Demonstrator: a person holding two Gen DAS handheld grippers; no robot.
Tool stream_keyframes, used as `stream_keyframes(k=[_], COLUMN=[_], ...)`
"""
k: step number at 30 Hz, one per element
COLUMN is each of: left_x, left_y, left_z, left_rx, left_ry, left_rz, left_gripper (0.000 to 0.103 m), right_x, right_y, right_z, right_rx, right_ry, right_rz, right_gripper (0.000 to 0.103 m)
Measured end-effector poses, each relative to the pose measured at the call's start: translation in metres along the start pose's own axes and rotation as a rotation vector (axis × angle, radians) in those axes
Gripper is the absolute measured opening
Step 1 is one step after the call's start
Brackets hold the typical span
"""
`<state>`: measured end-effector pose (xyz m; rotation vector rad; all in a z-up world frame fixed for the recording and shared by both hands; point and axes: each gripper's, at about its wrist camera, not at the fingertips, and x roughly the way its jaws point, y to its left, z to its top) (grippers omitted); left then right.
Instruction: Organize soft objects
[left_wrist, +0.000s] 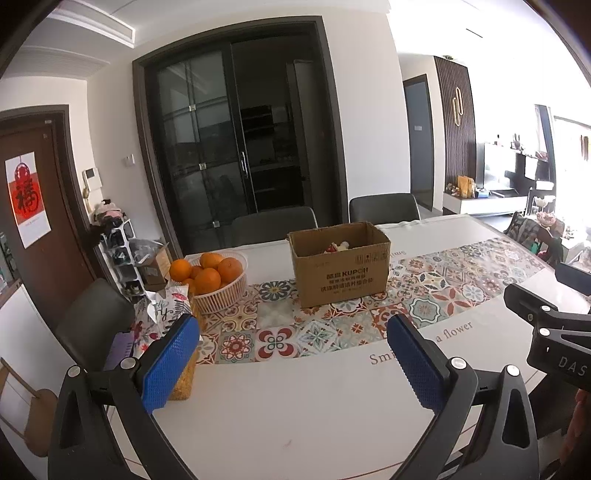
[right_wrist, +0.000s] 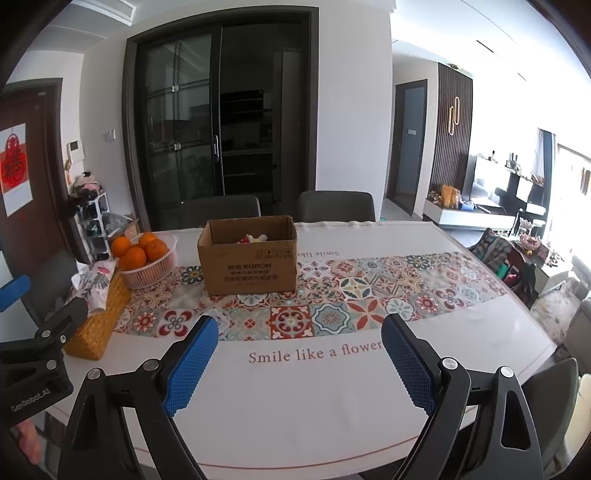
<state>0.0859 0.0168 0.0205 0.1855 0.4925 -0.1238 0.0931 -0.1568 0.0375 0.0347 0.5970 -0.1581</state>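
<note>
An open cardboard box (left_wrist: 341, 275) stands on the patterned runner of the table (left_wrist: 295, 398); soft toys (left_wrist: 338, 247) in red and white peek over its rim. The box (right_wrist: 251, 262) and the toys (right_wrist: 255, 238) also show in the right wrist view. My left gripper (left_wrist: 295, 332) is open and empty above the near white part of the table, well short of the box. My right gripper (right_wrist: 299, 334) is open and empty too, over the table's near edge. Each gripper's body shows at the side of the other's view.
A white basket of oranges (left_wrist: 214, 280) stands left of the box. A woven yellow tissue box with a floral pack (right_wrist: 98, 314) sits at the left edge. Dark chairs (right_wrist: 334, 206) stand behind the table; another chair (left_wrist: 94, 325) is on the left.
</note>
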Motion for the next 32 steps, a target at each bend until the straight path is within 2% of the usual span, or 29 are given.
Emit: stream_keyframes(k=[32], left_x=[-0.021], left_y=[-0.001], left_z=[-0.001], left_rx=[0.023], left_ry=[-0.032], left_rz=[0.007], left_gripper=[0.103], right_x=[-0.019], right_y=[0.001], right_z=[-0.006], right_rx=[0.003], right_ry=[-0.021], right_rz=[0.006], right_gripper=[0.091])
